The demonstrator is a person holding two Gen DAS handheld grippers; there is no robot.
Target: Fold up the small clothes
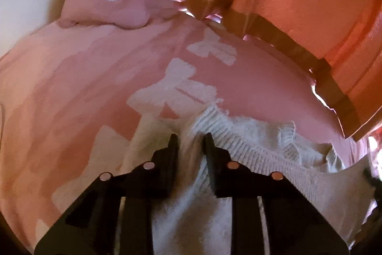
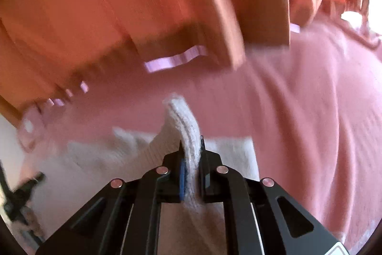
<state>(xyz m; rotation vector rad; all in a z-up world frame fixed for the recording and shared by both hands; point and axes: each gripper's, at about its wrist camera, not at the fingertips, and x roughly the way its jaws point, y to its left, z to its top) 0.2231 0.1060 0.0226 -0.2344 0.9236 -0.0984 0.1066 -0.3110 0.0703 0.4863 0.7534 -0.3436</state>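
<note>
White knit sweater (image 1: pixel 195 202) feels soft and floppy. Your left gripper (image 1: pixel 189 142) and right gripper (image 2: pixel 191 145) both pinch it tight. Hold its ribbed edge (image 2: pixel 183 116).

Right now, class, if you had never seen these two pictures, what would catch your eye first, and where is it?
First, the white knitted garment, low in both views, pinched by both black tongs: the left tongs grip its ribbed edge, the right tongs clamp a thick fold. Next, the pink bedcover with pale patches spreading beneath it. Then the pink cushion with a white dot at the upper left of the left view.
</note>
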